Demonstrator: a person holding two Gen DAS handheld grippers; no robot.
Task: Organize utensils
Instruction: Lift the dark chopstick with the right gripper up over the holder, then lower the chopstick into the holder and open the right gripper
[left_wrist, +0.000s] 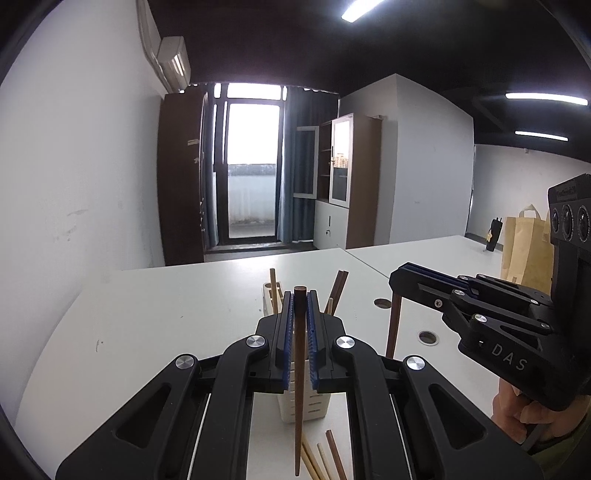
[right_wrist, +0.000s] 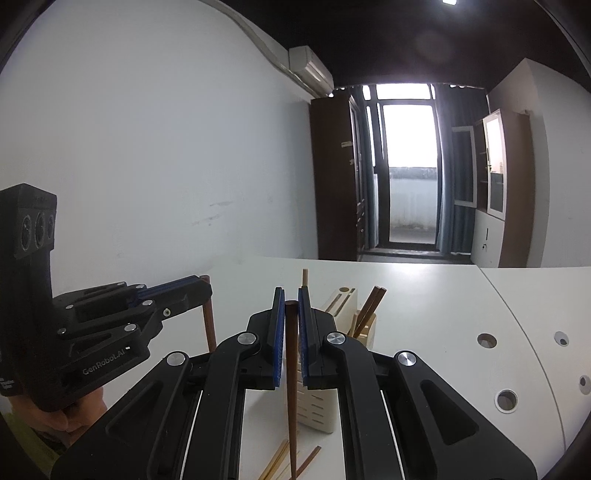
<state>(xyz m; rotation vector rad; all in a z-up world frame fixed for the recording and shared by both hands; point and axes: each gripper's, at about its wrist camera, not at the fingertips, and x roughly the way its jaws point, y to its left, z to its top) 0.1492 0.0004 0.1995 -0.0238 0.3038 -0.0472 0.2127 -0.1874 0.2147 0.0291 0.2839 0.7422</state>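
Two black, hinged plastic grippers with ribbed blue pads each clench a single dark-brown wooden chopstick, hanging almost vertically with its thick, blunt end up. The left gripper (left_wrist: 300, 295) pinches its round-ended chopstick (left_wrist: 299, 369) near the top, the tapered tip dangling below the jaws. The right gripper (right_wrist: 291, 293) grips its square-ended chopstick (right_wrist: 291, 369) the same way. Just beyond both sets of fingertips stands a cream, slotted plastic utensil holder (right_wrist: 321, 410) on the smooth white table (left_wrist: 166, 314), with pale and dark chopsticks (right_wrist: 369, 306) leaning inside it. Below the jaws, loose chopsticks (left_wrist: 325, 458), light bamboo and reddish wood, lie scattered on the tabletop in front of the holder.
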